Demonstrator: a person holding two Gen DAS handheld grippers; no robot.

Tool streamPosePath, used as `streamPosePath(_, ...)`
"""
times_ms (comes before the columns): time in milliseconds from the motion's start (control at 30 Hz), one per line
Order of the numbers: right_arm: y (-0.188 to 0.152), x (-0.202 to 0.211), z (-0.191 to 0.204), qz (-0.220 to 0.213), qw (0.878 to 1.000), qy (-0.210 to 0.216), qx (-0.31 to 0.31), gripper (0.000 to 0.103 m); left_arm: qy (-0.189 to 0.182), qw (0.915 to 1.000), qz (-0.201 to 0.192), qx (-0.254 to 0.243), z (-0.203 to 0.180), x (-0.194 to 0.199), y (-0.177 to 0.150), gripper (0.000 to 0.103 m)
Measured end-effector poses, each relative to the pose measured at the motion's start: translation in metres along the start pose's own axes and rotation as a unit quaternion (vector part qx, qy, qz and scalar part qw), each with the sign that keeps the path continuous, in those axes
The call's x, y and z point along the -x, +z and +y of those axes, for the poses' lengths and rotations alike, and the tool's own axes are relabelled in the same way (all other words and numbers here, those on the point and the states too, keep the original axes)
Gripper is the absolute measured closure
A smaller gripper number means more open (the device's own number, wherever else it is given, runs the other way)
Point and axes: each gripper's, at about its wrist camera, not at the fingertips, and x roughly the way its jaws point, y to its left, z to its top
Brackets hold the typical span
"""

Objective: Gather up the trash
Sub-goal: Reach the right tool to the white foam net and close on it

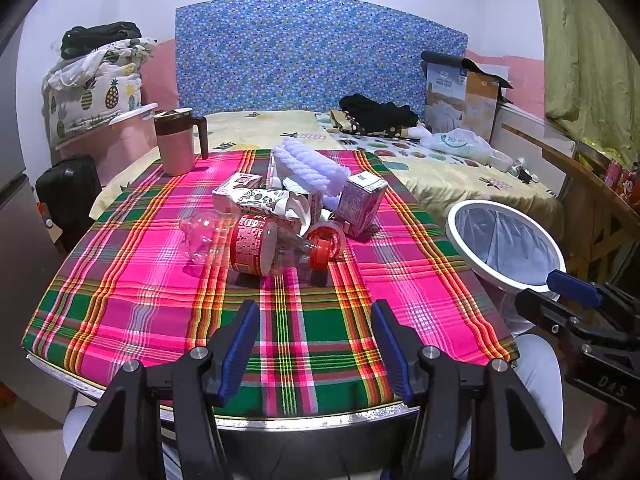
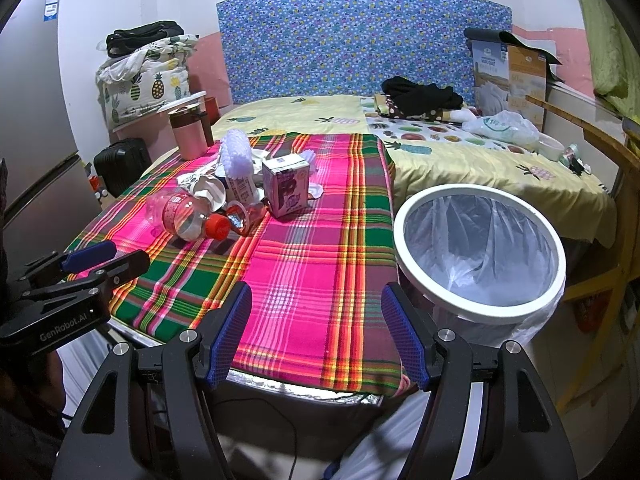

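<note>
- Nearest to the left wrist camera is the left gripper (image 1: 316, 344); its two blue pads stand wide apart with only the checked cloth between them, and it holds nothing.
- Seen from the right wrist view, the body of this gripper carries the white writing "GenRobot.AI".
- On the far left of the table (image 1: 280, 420) stands a pink jug (image 1: 176, 142) with a brown lid and handle, upright, well apart from the trash.
- At the middle of the pink and green plaid cloth (image 1: 140, 280) lies the trash pile.
- Front of the pile: a clear plastic bottle (image 1: 256, 246) with a red label and a red cap lies on its side. Its long axis runs left to right across the left wrist view, the cap pointing right and a little toward the camera. The label has white writing, too small to read.
- Touching the cap is a roll of red tape (image 1: 329, 237).
- Behind them are crumpled printed paper (image 1: 260, 200), a white knitted thing (image 1: 312, 166) and a small drink carton (image 1: 362, 204), tilted; its print I cannot read.
- Right of the table, just beside its edge, stands a white-rimmed bin (image 2: 478, 248) with a clear plastic liner.
- The right gripper (image 2: 316, 332) is also wide and empty, over the near edge of the table; in the left wrist view its body shows the letters "DAS".
- Far right on the bed (image 2: 500, 168) a cardboard box (image 2: 508, 76) has a printed label, not legible.
</note>
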Motion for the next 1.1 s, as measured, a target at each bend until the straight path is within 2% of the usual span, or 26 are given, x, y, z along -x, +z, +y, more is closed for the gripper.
streamPosePath(267,-0.002,-0.003,0.005,0.001,1.0,0.002,-0.002,0.034,0.011,0.9999,0.0,-0.006,-0.002,-0.002,0.0,0.045)
streamPosePath(567,0.003,-0.01,0.002,0.005,1.0,0.009,-0.004,0.034,0.005,0.9999,0.013,0.005,0.006,-0.016,0.002,0.045)
streamPosePath(833,0.012,-0.026,0.002,0.014,1.0,0.024,-0.001,0.034,0.011,0.9991,0.017,0.038,0.028,-0.036,0.012,0.045)
streamPosePath(1100,0.022,-0.043,0.005,0.021,0.999,0.035,0.005,0.034,0.014,0.9954,0.018,0.093,0.057,-0.062,0.035,0.045)
